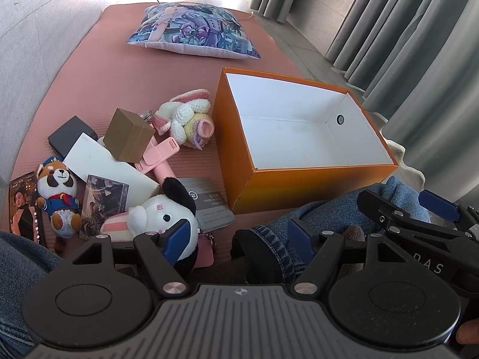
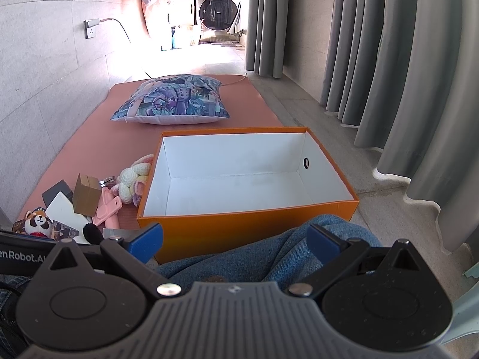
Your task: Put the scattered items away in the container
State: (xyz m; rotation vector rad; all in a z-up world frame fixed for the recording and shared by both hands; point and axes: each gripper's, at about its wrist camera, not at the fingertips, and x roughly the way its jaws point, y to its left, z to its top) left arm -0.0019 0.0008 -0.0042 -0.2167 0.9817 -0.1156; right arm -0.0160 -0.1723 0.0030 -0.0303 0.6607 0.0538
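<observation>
An empty orange box [image 1: 314, 184] with a white inside stands on the pink mat; it also shows in the right wrist view [image 2: 239, 227]. Left of it lie scattered items: a white-and-black plush [image 1: 161, 212], a red panda plush [image 1: 58, 194], a crocheted doll [image 1: 187, 119], a brown box [image 1: 130, 134], a white box [image 1: 98, 158], a dark box [image 1: 70, 136], a pink holder [image 1: 157, 157] and cards. My left gripper [image 1: 241, 237] is open and empty, low beside the white-and-black plush. My right gripper [image 2: 235, 239] is open and empty, above a denim knee in front of the orange box.
A printed pillow [image 1: 191, 31] lies at the far end of the mat [image 1: 98, 83]. Grey curtains [image 2: 419, 74] hang along the right. A tiled wall [image 2: 45, 74] runs on the left. The person's denim legs [image 2: 269, 254] lie close in front of the box.
</observation>
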